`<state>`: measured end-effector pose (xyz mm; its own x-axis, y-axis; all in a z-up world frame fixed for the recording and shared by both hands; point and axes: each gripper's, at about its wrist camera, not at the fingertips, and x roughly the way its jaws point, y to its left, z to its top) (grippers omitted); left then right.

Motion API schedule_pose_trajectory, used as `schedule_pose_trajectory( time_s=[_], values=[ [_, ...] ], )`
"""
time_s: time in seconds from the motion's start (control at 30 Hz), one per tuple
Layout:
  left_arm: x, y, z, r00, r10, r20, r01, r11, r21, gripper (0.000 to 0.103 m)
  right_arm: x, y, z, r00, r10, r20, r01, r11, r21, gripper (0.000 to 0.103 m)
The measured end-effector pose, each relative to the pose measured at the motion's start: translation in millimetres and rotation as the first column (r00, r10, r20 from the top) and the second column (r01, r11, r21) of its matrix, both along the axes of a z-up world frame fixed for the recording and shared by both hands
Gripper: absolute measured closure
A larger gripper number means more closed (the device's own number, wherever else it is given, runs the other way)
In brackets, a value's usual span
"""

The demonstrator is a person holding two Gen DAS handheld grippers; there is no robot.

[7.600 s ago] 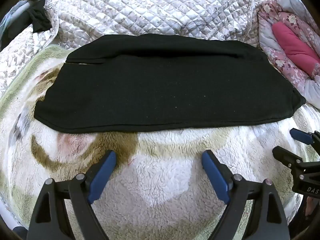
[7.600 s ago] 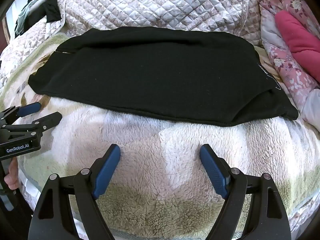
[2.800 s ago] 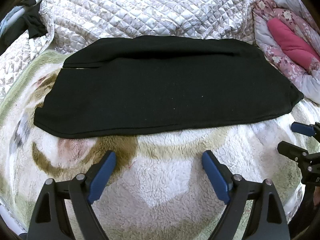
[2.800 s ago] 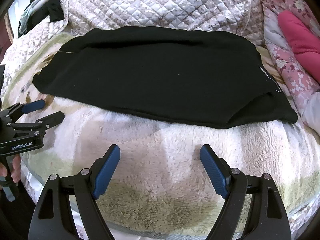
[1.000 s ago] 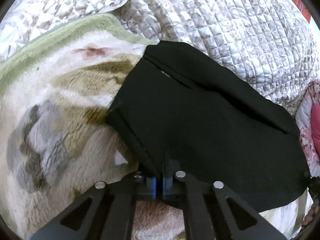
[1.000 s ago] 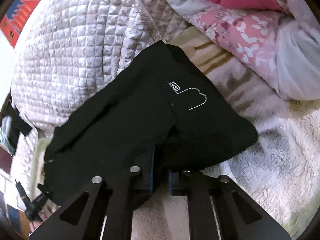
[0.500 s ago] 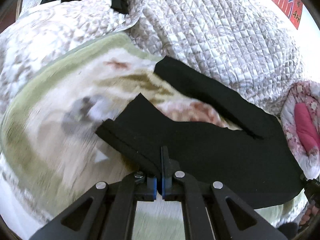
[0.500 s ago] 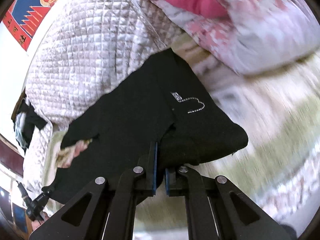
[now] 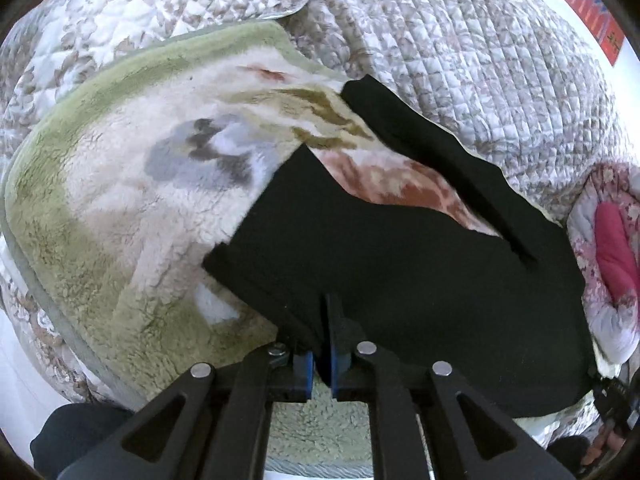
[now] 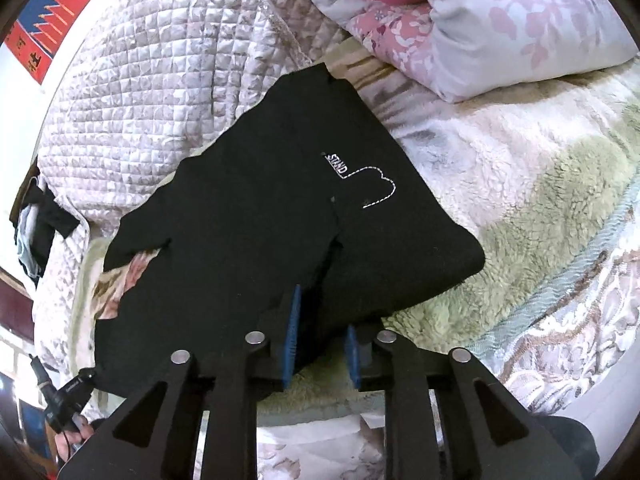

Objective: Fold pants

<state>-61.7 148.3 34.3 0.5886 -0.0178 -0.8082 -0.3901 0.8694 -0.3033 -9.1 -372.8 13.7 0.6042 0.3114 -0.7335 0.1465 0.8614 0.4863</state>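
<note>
The black pants lie across the fleece blanket, with a narrow far strip split off and a patch of blanket showing between it and the main part. My left gripper pinches their near edge at the left end; its jaws are just starting to open, with cloth still between the pads. In the right wrist view the pants show a white stitched logo. My right gripper is at the near edge of the right end. Its jaws are opening, and the cloth lies loose between the parted blue pads.
A quilted cover rises behind the pants. A pink floral duvet lies at the right end. Dark clothes hang at the far left. The left gripper's body and a hand show at the lower left of the right wrist view.
Both grippers pulled the pants' near edge toward me. Blanket now shows between a far strip and the rest. The right jaws have parted; the left jaws show a slight gap.
</note>
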Motion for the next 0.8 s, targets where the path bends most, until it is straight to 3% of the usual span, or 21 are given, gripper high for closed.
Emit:
schedule_pose_trajectory(
  time_s=[0.07,0.23,0.33,0.43,0.57,0.7,0.77,0.8],
  values=[
    [0.9,3.3,-1.0,1.000,0.013,-0.003,-0.013,1.000,-0.014,0.093,-2.9,-3.3,3.6,1.000,-0.013,0.011,0.013,1.000,0.020,0.070],
    [1.8,5.0,5.4,1.000,0.024,0.021,-0.024,0.999,0.034,0.097,-2.9,-8.4,4.2,0.998,-0.054,0.016,0.053,0.996,0.067,0.070],
    [0.4,3.2,7.3,0.999,0.025,0.022,-0.026,0.998,0.060,0.098,-4.4,-10.9,1.7,0.995,-0.095,-0.001,0.095,0.994,0.049,0.100],
    [-4.6,2.4,11.6,0.999,0.029,0.028,-0.031,0.996,0.078,0.098,-13.8,-15.8,4.5,0.992,-0.124,0.004,0.123,0.992,0.035,0.101],
    [-8.0,4.2,7.3,1.000,0.019,0.005,-0.020,0.995,0.098,0.098,-15.4,-18.5,-9.2,0.990,-0.129,-0.054,0.131,0.991,0.038,0.101],
    [-10.1,2.9,9.0,1.000,0.018,0.004,-0.019,0.995,0.103,0.098,-20.2,-10.6,9.6,0.992,-0.119,-0.029,0.118,0.992,-0.041,0.100],
    [-12.6,4.1,15.1,1.000,0.025,0.013,-0.026,0.993,0.117,0.094,-24.2,-11.0,15.1,0.990,-0.134,-0.030,0.132,0.989,-0.071,0.092],
    [-14.0,6.4,17.6,0.999,0.039,0.011,-0.040,0.991,0.129,0.094,-28.5,-12.3,20.5,0.987,-0.162,-0.021,0.158,0.981,-0.111,0.081]
  ],
)
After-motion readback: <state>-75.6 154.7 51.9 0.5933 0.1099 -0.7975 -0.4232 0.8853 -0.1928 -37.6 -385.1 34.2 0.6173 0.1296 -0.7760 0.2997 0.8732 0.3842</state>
